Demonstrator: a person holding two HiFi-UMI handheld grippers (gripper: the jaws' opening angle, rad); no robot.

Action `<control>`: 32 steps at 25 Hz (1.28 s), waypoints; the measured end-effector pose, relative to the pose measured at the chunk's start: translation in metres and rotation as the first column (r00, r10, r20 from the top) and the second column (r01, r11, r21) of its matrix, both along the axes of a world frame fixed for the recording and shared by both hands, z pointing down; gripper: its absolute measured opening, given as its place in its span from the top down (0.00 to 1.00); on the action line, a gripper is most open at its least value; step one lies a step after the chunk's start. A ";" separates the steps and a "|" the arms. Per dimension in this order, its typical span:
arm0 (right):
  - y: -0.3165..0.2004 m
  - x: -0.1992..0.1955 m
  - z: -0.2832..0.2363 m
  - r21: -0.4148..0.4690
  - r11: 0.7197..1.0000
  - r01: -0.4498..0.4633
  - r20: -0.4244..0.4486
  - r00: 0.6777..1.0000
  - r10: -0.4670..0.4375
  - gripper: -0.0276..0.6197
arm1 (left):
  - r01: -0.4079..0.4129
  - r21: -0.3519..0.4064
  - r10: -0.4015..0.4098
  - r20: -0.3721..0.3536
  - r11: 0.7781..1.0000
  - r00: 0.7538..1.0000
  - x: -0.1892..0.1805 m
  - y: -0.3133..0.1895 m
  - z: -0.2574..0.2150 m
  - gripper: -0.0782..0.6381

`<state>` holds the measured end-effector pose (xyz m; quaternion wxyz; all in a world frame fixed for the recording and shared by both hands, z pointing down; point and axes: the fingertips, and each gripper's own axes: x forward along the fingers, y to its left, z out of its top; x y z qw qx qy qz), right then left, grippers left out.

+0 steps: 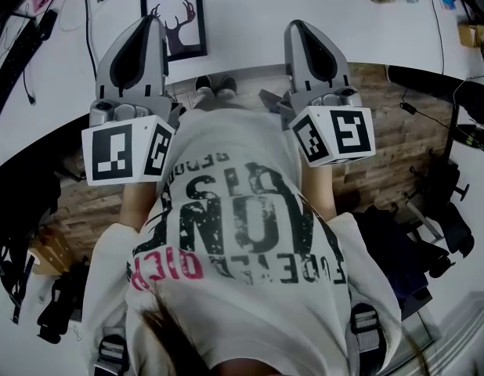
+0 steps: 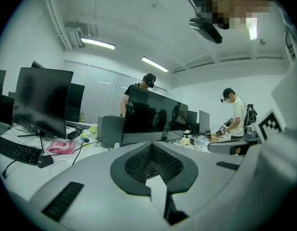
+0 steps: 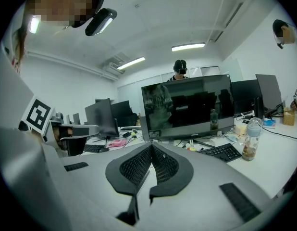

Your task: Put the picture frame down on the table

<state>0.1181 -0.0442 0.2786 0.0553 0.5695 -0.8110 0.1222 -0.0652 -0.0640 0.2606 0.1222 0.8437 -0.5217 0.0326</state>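
The picture frame [image 1: 177, 22], black with a deer-antler print, lies flat on the white table [image 1: 250, 30] at the far edge of the head view. Neither gripper touches it. My left gripper [image 1: 152, 23] is held in front of the person's chest, its tip just left of the frame's near corner, jaws shut with nothing between them. My right gripper [image 1: 297, 28] is level with it, to the right of the frame, also shut and empty. In both gripper views the pads meet at the tip, left gripper [image 2: 151, 146] and right gripper [image 3: 151, 146], and the frame is out of sight.
Cables and a keyboard [image 1: 15, 53] lie on the table's left part. Bags sit on the wooden floor [image 1: 399, 147] at both sides. Across the desks stand a monitor [image 2: 153, 114], another monitor [image 3: 187, 107], a keyboard [image 3: 220, 152], a bottle [image 3: 251, 138] and standing people [image 2: 234, 114].
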 end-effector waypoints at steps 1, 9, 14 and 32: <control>0.000 0.001 0.000 0.002 1.000 -0.002 0.009 1.000 0.002 0.96 | -0.005 0.004 0.005 0.005 1.000 1.000 0.003 0.000 -0.002 0.89; -0.005 0.010 0.002 0.033 0.999 -0.005 0.049 0.999 0.003 0.96 | -0.017 0.016 0.016 0.045 1.000 0.999 0.017 -0.005 -0.007 0.89; -0.011 0.012 -0.001 0.049 0.999 0.012 0.027 1.000 -0.013 0.96 | -0.035 0.020 0.034 0.062 0.999 0.997 0.028 -0.006 -0.009 0.89; -0.025 0.011 0.008 0.013 1.000 0.025 0.019 1.000 -0.025 0.96 | -0.018 -0.025 0.019 0.064 1.000 0.998 0.023 -0.015 0.004 0.89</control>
